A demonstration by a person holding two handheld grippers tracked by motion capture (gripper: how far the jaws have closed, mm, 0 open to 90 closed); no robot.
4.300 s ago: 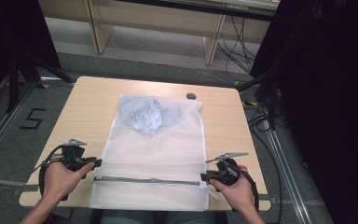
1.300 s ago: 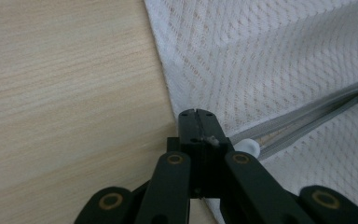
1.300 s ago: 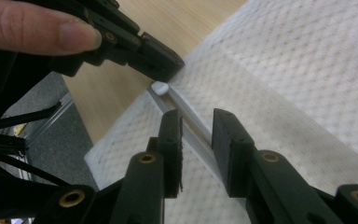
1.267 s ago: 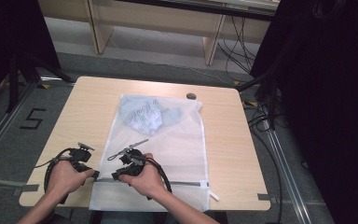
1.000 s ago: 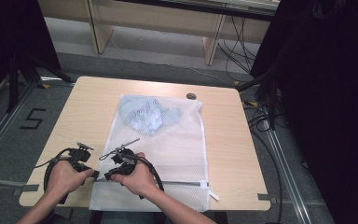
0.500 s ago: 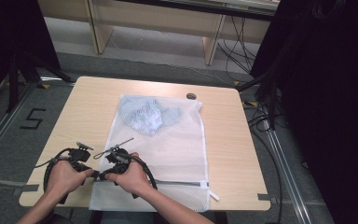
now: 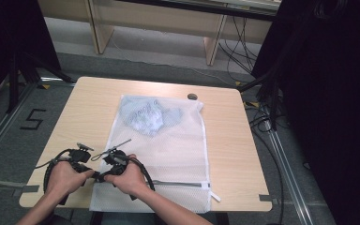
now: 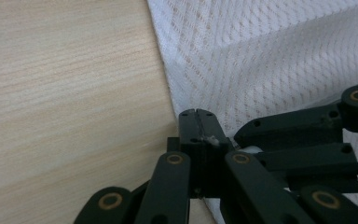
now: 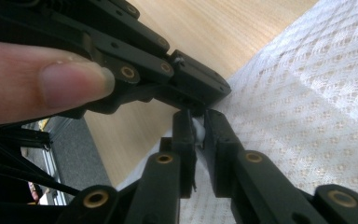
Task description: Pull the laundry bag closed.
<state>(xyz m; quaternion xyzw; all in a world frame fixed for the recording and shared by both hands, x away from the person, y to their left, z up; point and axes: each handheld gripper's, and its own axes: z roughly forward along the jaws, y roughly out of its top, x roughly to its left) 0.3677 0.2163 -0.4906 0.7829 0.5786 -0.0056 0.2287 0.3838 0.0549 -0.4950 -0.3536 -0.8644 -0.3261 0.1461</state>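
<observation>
A white mesh bag (image 7: 168, 140) lies flat on the wooden table (image 7: 84, 112), with a pale blue garment (image 7: 145, 116) inside its far end. A zipper (image 7: 178, 183) runs across its near end. My left gripper (image 7: 93, 174) is shut on the bag's near left edge (image 8: 197, 122). My right gripper (image 7: 100, 177) sits right against it, its jaws shut on a small white zipper pull (image 9: 197, 128). In the right gripper view the left gripper's fingertips (image 9: 205, 86) cross just above my right gripper (image 9: 196, 119).
A small dark round object (image 7: 192, 96) lies near the table's far edge. The zipper's white end tab (image 7: 214, 196) sticks out at the bag's near right corner. Cables (image 7: 262, 117) trail on the floor to the right.
My right gripper has travelled from the bag's right edge leftward along the zipper until it meets the left gripper. The left gripper has stayed at the near left corner.
</observation>
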